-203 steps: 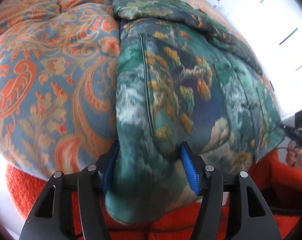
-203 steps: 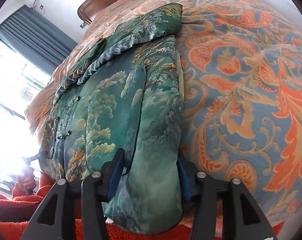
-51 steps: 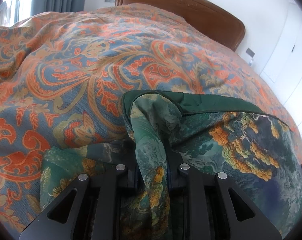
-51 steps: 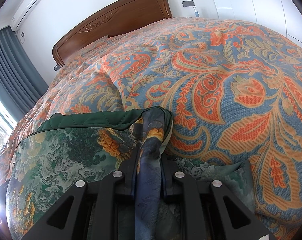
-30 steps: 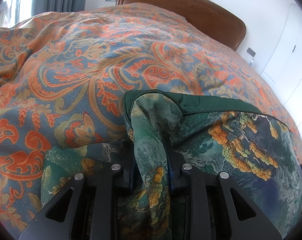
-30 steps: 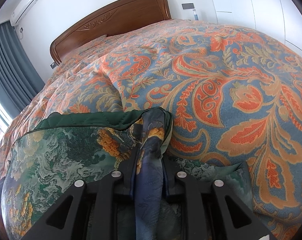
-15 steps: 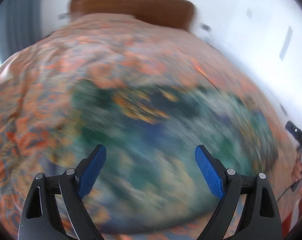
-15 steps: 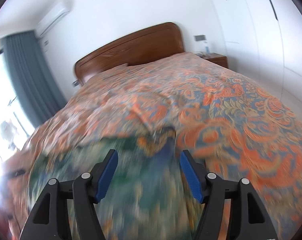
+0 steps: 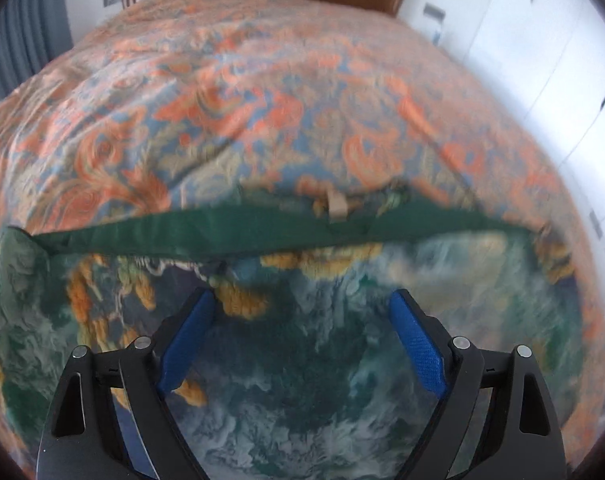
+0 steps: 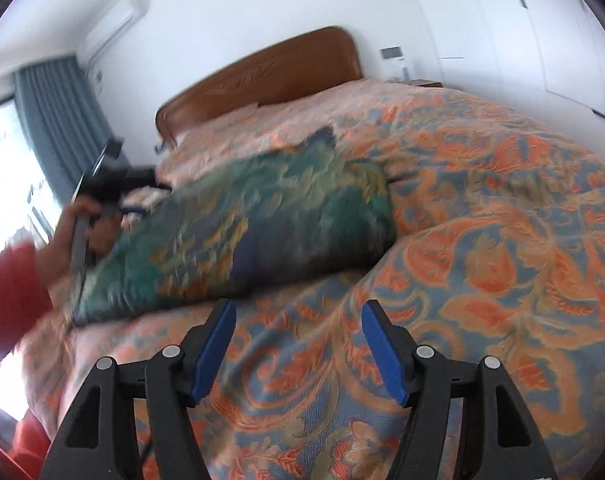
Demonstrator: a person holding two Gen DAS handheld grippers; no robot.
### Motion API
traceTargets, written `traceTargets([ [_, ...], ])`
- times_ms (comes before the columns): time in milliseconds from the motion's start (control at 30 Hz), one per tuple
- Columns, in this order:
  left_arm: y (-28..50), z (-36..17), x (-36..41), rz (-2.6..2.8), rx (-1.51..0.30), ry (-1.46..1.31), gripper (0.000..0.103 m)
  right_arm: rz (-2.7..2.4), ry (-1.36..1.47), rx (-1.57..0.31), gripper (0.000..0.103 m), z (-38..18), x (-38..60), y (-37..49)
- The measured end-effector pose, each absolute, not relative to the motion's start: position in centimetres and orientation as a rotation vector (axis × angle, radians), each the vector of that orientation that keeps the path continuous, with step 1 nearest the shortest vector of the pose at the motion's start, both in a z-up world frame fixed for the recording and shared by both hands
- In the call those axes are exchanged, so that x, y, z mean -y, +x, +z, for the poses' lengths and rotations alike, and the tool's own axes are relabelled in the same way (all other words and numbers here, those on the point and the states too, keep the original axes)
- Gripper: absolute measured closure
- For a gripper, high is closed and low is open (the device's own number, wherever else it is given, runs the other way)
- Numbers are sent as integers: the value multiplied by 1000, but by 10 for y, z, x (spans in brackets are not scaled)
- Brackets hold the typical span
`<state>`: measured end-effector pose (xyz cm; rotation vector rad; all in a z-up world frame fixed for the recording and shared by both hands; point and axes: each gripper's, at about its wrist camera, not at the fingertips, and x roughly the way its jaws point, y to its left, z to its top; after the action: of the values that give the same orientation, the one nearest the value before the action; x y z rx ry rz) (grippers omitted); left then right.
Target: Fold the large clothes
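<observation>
The green landscape-print padded jacket (image 9: 322, 320) lies folded in half on the bed, its plain green lining edge (image 9: 222, 228) along the far side. My left gripper (image 9: 302, 308) is open and empty, hovering just above the jacket. In the right wrist view the folded jacket (image 10: 262, 224) lies to the left and ahead. My right gripper (image 10: 298, 320) is open and empty over bare bedspread, apart from the jacket. The left gripper (image 10: 114, 184) with the hand holding it shows at the jacket's far left end.
An orange and blue paisley bedspread (image 10: 482, 260) covers the bed. A wooden headboard (image 10: 262, 76) stands at the back. A white wardrobe (image 9: 542, 60) is to the right, grey curtains (image 10: 58, 120) and a window to the left. My red sleeve (image 10: 10, 292) is at the left.
Both grippers let go of the jacket's folded edge, opened and drew back. The jacket now lies folded. The right gripper swung out to the right side.
</observation>
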<state>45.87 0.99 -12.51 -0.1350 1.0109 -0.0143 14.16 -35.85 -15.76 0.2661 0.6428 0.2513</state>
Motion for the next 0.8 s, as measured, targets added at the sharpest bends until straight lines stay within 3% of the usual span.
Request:
traceTargets([
  [433, 305, -130, 21, -130, -890, 51, 8, 294, 305, -691, 36, -181, 365, 154],
  [800, 228, -127, 55, -236, -841, 214, 7, 254, 252, -694, 36, -189, 354, 154],
])
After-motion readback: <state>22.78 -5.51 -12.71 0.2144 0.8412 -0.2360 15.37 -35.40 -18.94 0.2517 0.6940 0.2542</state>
